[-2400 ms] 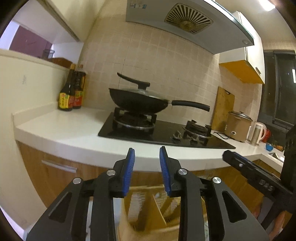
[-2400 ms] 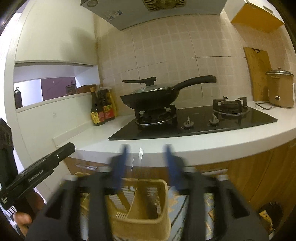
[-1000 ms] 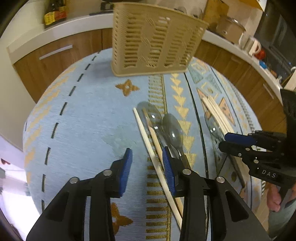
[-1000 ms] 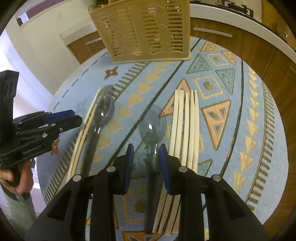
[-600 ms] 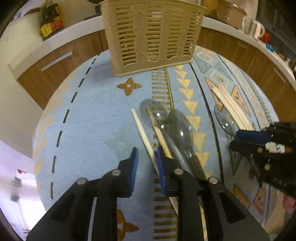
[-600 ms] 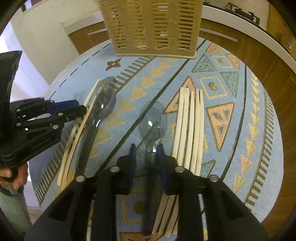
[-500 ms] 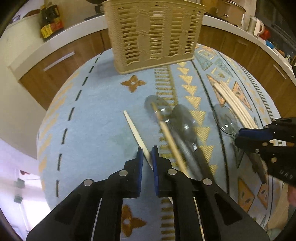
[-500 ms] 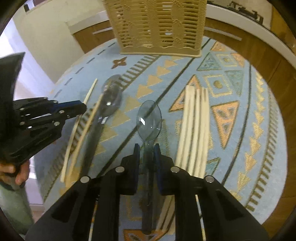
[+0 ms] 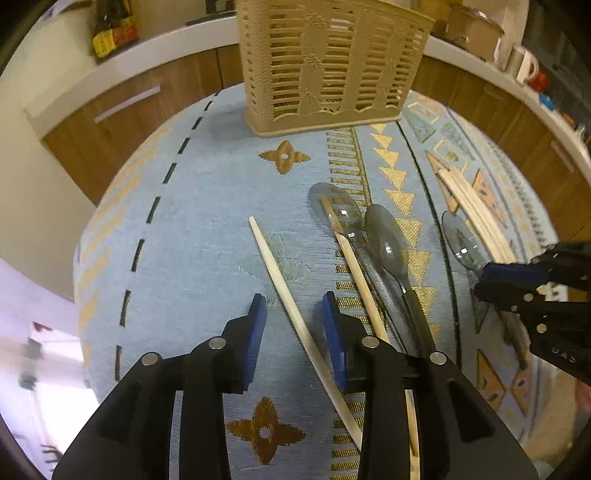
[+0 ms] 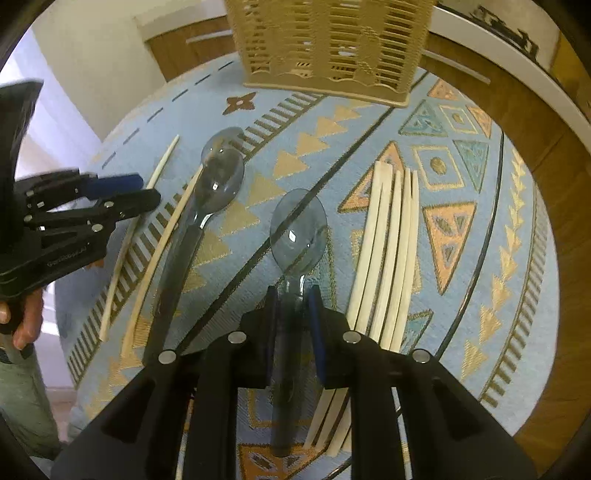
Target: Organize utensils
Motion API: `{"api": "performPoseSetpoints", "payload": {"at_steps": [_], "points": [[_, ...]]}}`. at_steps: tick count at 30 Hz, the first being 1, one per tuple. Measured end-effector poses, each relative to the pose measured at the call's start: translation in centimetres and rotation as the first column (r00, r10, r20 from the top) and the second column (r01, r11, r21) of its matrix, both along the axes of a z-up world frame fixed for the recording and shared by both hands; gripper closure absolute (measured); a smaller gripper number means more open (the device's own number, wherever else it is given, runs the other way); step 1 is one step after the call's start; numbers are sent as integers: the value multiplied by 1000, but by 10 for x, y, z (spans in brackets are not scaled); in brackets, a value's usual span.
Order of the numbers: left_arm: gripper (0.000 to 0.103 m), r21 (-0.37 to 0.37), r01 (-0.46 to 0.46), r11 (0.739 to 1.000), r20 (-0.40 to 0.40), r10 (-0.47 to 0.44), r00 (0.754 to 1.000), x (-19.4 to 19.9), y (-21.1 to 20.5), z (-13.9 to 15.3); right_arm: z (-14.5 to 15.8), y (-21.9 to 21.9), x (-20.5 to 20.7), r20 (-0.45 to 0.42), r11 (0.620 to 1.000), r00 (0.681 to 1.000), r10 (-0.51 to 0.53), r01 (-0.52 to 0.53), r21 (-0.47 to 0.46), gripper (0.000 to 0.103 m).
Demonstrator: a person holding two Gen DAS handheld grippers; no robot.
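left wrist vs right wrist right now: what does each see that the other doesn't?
Only the left wrist view: the sauce bottles on the counter, a mug far right, and the left tongs open astride a lone chopstick.

Only the right wrist view: the right tongs pinched on the handle of a clear spoon, the full bundle of chopsticks beside it, and the person's hand.

Both: the beige utensil basket, the patterned blue cloth and the two overlapping spoons.

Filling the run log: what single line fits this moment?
left tool: open over chopstick | right tool: shut on spoon | basket: not yet loaded
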State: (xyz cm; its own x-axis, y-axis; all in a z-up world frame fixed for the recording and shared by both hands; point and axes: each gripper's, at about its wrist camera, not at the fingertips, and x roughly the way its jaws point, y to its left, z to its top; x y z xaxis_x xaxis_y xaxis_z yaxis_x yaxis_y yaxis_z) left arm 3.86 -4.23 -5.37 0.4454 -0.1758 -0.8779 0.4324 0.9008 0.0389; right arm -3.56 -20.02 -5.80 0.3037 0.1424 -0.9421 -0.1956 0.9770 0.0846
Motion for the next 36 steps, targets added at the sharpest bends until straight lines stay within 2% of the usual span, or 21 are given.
{"api": "performPoseSetpoints", "payload": {"at_steps": [2, 3, 4, 6, 8, 11, 14, 16, 20, 24, 26, 30, 33, 36], "points": [[78, 34, 7, 999, 22, -7, 1000, -4, -7, 0, 0, 4, 0, 10, 1000, 1000, 6, -6, -29, 88], [90, 33, 17, 999, 25, -18, 1000, -7, -10, 0, 0, 6, -2, 18, 999, 1000, 15, -14, -41, 92], [97, 39, 17, 999, 34, -18, 999, -9, -11, 0, 0, 7, -3, 23, 999, 1000, 20, -19, -38, 93], [99, 41, 3, 999, 51, -5, 999, -10, -11, 0, 0, 4, -4, 33, 1000, 999, 16, -15, -17, 93], [99, -17, -8, 1000, 60, 9, 998, -10, -5, 5, 9, -11, -5, 64, 998, 998, -9, 5, 68, 93], [99, -110, -30, 993, 102, 41, 994, -7, 9, 22, 32, -33, -5, 130, 989, 991, -44, 26, 143, 93], [99, -229, -36, 973, 164, 75, 984, -6, 23, 51, 67, -57, -1, 219, 975, 972, -83, 34, 218, 93], [99, -296, -18, 955, 227, 88, 970, -6, 29, 75, 86, -64, 3, 276, 973, 956, -96, 31, 230, 93], [99, -402, 43, 915, 342, 106, 934, -3, 33, 125, 125, -72, 16, 406, 966, 907, -115, 6, 259, 93], [99, -491, 100, 866, 423, 136, 896, 12, 27, 168, 161, -82, 37, 540, 962, 825, -165, 14, 273, 93], [99, -521, 124, 844, 466, 160, 870, 22, 21, 187, 172, -87, 47, 580, 961, 793, -189, 27, 276, 93], [99, -562, 152, 813, 506, 193, 841, 46, 7, 205, 187, -93, 78, 644, 953, 730, -228, 30, 303, 93], [99, -581, 148, 800, 528, 233, 817, 67, -3, 210, 193, -92, 96, 694, 955, 679, -239, 33, 296, 93], [99, -597, 135, 790, 536, 269, 800, 85, -4, 212, 191, -89, 113, 724, 954, 642, -254, 44, 296, 93]]}}
